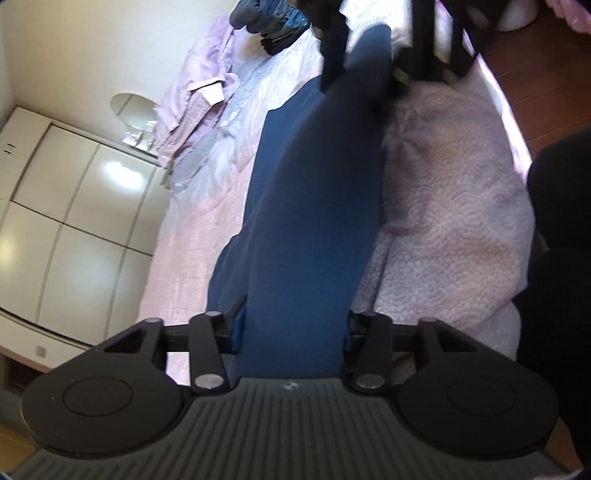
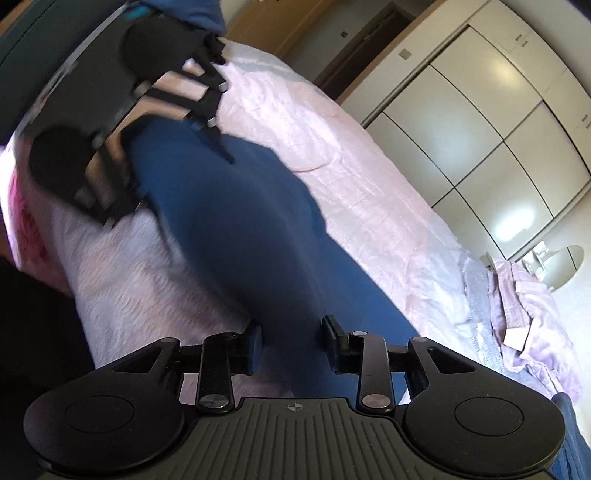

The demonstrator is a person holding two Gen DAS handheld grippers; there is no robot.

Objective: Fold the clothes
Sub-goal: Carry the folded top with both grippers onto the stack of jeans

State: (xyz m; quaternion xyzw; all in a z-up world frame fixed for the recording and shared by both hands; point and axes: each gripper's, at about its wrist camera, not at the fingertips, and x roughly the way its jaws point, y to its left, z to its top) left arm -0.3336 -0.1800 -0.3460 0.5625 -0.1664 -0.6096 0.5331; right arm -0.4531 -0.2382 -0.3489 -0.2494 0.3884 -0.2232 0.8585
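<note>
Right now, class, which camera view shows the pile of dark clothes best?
The left wrist view: the pile of dark clothes sits at the far end of the bed, though cropped. The right wrist view doesn't show it.

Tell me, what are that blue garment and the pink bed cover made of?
The blue garment looks like soft matte knit, perhaps fleece or jersey: no shine, smooth drape. The pink bed cover seems satiny quilted fabric: it glints and wrinkles finely.
</note>
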